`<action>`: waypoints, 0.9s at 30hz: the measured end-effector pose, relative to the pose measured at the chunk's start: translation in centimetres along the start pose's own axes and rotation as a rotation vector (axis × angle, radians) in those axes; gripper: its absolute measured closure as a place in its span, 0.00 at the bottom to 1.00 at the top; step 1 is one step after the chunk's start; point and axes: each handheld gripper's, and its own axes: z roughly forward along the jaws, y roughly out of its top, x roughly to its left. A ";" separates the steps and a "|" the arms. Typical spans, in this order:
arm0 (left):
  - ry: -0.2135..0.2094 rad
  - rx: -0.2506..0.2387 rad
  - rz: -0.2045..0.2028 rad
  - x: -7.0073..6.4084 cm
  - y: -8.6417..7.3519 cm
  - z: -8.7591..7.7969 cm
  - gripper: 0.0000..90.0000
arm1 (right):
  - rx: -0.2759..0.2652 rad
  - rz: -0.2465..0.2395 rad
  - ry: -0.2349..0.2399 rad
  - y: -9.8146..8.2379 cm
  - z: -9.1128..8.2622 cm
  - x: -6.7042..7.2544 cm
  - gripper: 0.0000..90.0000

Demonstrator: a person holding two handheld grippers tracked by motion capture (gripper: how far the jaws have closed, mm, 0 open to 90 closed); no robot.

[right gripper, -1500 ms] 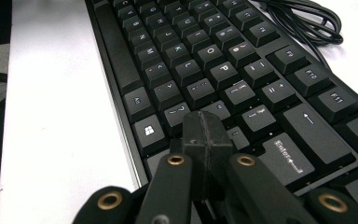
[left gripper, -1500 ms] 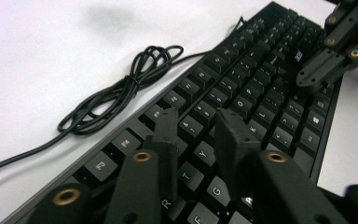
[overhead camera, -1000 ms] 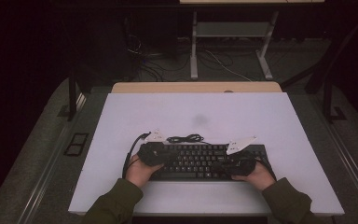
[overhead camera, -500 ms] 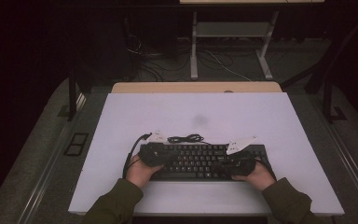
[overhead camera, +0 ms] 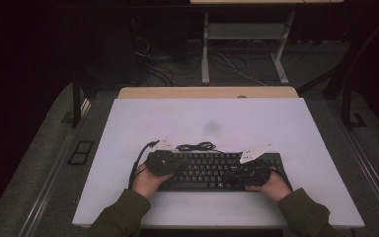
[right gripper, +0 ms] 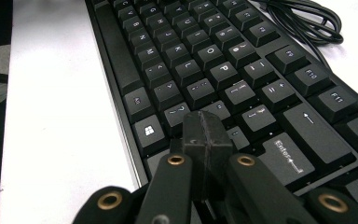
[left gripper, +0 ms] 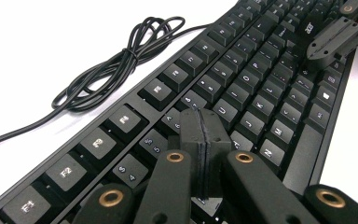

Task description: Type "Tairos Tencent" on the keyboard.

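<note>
- While both grippers are held low over a black keyboard (overhead camera: 212, 170), the keyboard itself is seen lying flat on the white table (overhead camera: 217, 123), in the lower middle of the high view.
- The left gripper (overhead camera: 160, 163) is placed over the keyboard's left end, at the lower left of centre in the high view, and is gripped by the person's left hand (overhead camera: 148, 182).
- Its jaws are pressed together with nothing between them; in the left gripper view their closed tips (left gripper: 200, 135) are seen just above the number and letter rows, near the lower middle of the frame.
- The right gripper (overhead camera: 249, 175) is held over the keyboard's right end by the right hand (overhead camera: 271, 186), at the lower right of centre in the high view.
- Its jaws are likewise pressed together and empty; in the right gripper view the tips (right gripper: 205, 135) are seen over the keys beside the Enter key (right gripper: 289, 156).
- Whether either tip touches a key cannot be told.
- The keyboard's coiled black cable (left gripper: 116, 65) is laid on the table just behind the function row, at the upper left of the left gripper view.
- The right gripper's closed jaws are also seen at the upper right of the left gripper view.
</note>
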 end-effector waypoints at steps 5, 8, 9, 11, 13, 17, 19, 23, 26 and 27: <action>-0.005 -0.018 0.002 0.2 0.0 -0.7 0.93 | -0.001 0.000 0.000 0.0 0.0 0.0 0.99; -0.005 -0.025 -0.002 0.4 -0.3 -1.1 0.89 | 0.000 -0.001 0.000 0.0 0.0 0.0 0.99; -0.005 -0.027 -0.005 0.4 -0.4 -1.3 0.87 | -0.001 0.000 0.001 0.0 0.0 0.0 0.99; -0.009 -0.029 -0.004 0.5 -0.5 -1.5 0.82 | 0.000 -0.001 0.000 0.0 0.0 0.0 0.99; -0.008 -0.038 -0.002 0.6 -0.7 -1.7 0.77 | 0.000 0.000 0.000 0.0 0.0 0.0 0.99; -0.007 -0.051 0.000 0.8 -1.1 -2.3 0.66 | 0.000 -0.001 -0.001 0.0 0.0 0.0 0.99; 0.000 -0.056 0.001 0.9 -1.3 -2.6 0.61 | 0.000 0.000 -0.001 0.0 0.0 0.0 0.99; 0.004 -0.080 0.012 1.0 -1.7 -3.2 0.47 | -0.001 -0.001 -0.001 0.0 0.0 0.0 0.99; 0.009 -0.093 0.015 0.9 -2.0 -3.6 0.34 | -0.001 -0.001 0.000 0.0 0.0 0.0 0.99; 0.018 -0.096 0.014 0.9 -2.2 -3.7 0.29 | -0.002 0.000 0.001 0.0 0.0 0.0 0.99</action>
